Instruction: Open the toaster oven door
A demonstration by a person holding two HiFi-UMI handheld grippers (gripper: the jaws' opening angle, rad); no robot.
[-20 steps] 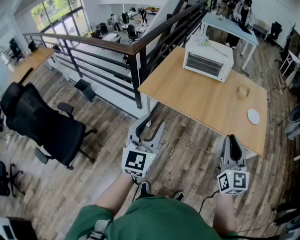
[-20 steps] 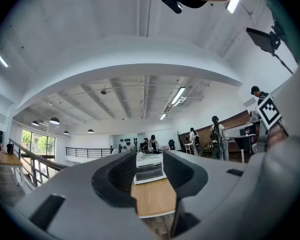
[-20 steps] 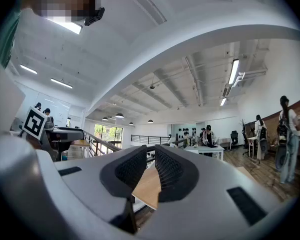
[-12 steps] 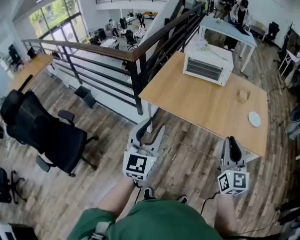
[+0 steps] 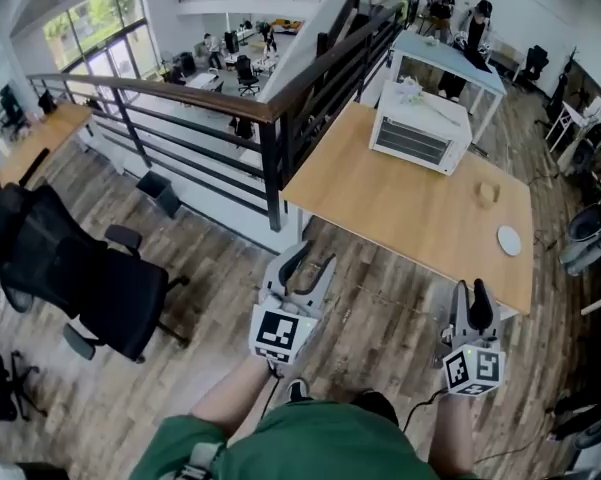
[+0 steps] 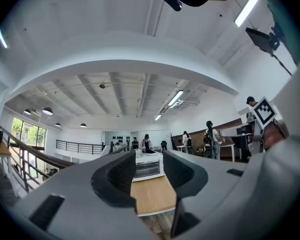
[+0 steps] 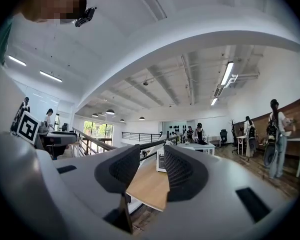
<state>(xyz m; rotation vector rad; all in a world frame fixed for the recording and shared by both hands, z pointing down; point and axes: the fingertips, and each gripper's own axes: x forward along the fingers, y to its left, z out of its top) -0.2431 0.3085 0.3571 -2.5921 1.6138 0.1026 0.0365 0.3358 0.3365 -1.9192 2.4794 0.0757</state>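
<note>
A white toaster oven [image 5: 420, 128] stands at the far end of a wooden table [image 5: 400, 208], its door shut. Both grippers hang low over the wood floor, short of the table's near edge and well away from the oven. My left gripper [image 5: 310, 256] is open with nothing between its fingers; in the left gripper view the oven [image 6: 149, 166] shows far off through the gap. My right gripper [image 5: 470, 290] is open and empty too; in the right gripper view the table's corner [image 7: 149, 188] and the oven [image 7: 160, 163] lie beyond its jaws.
A white plate [image 5: 509, 239] and a small tan cup [image 5: 488, 190] sit on the table's right side. A black railing [image 5: 270, 128] runs along the table's left. A black office chair [image 5: 80, 268] stands at left. Another table [image 5: 450, 53] with people is behind the oven.
The view has crept a little nearer the table. Both grippers have stayed open, in about the same places in front of me.
</note>
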